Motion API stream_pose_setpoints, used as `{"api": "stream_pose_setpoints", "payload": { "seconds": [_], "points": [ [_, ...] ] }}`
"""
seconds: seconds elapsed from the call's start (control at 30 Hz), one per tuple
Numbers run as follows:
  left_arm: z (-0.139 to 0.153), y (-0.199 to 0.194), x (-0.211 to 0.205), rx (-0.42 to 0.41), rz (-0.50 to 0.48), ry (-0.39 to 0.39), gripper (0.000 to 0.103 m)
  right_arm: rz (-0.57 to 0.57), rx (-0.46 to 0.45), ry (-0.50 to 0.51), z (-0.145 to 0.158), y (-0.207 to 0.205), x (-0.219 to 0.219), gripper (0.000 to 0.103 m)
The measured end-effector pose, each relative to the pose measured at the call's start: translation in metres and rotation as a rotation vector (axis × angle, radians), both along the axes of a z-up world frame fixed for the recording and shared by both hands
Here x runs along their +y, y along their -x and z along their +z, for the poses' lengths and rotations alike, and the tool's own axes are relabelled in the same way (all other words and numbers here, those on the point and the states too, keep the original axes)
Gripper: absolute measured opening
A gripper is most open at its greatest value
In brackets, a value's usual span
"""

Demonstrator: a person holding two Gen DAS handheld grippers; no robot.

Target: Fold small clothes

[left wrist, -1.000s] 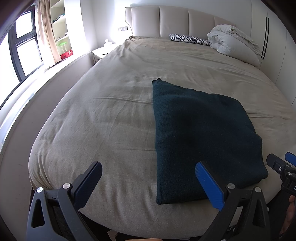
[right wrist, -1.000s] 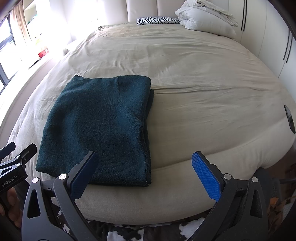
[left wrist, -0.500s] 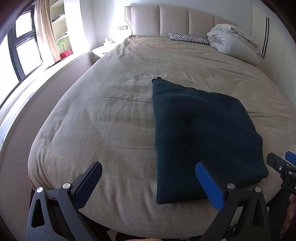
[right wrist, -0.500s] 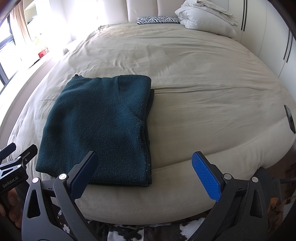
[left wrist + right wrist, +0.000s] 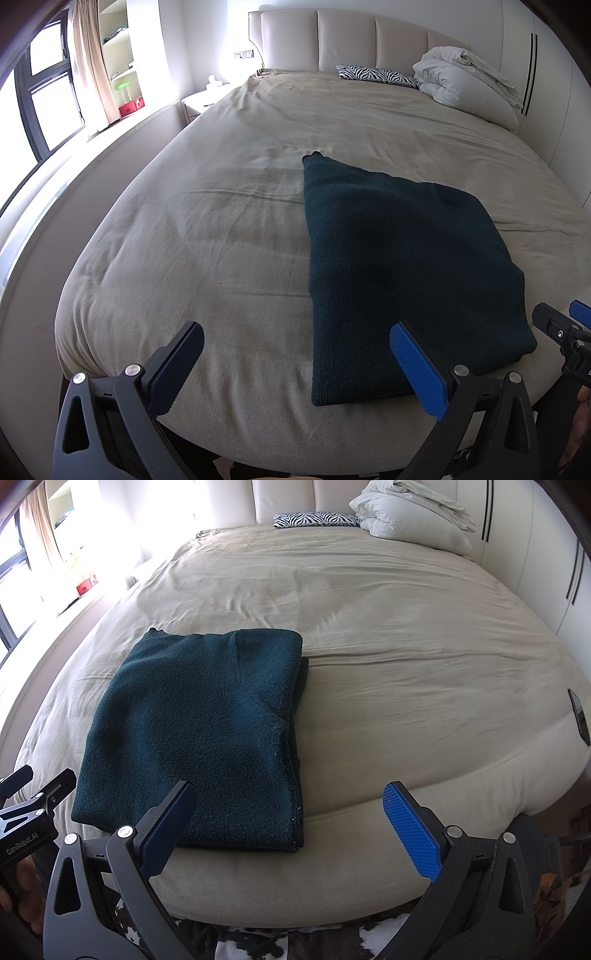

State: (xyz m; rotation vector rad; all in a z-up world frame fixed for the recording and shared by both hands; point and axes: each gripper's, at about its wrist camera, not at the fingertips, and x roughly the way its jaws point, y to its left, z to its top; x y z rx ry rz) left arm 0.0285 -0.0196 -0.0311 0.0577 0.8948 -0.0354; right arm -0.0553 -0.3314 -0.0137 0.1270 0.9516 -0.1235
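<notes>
Nothing had shifted over the last second: the dark green sweater lay in the same neat folded rectangle near the foot edge of the bed. The left tongs and right tongs both hung spread apart and empty, short of the cloth. To me that stillness suggested the folding was finished, or nearly so.
</notes>
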Motion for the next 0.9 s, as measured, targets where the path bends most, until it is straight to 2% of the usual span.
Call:
{"api": "stream_pose_setpoints", "payload": {
  "seconds": [0.9],
  "points": [
    [-0.0023, -0.0017, 0.0013, 0.007, -0.005, -0.001, 0.103, 0.002, 0.002, -0.001, -0.0009, 0.0007, -0.0004, 0.103]
  ]
}}
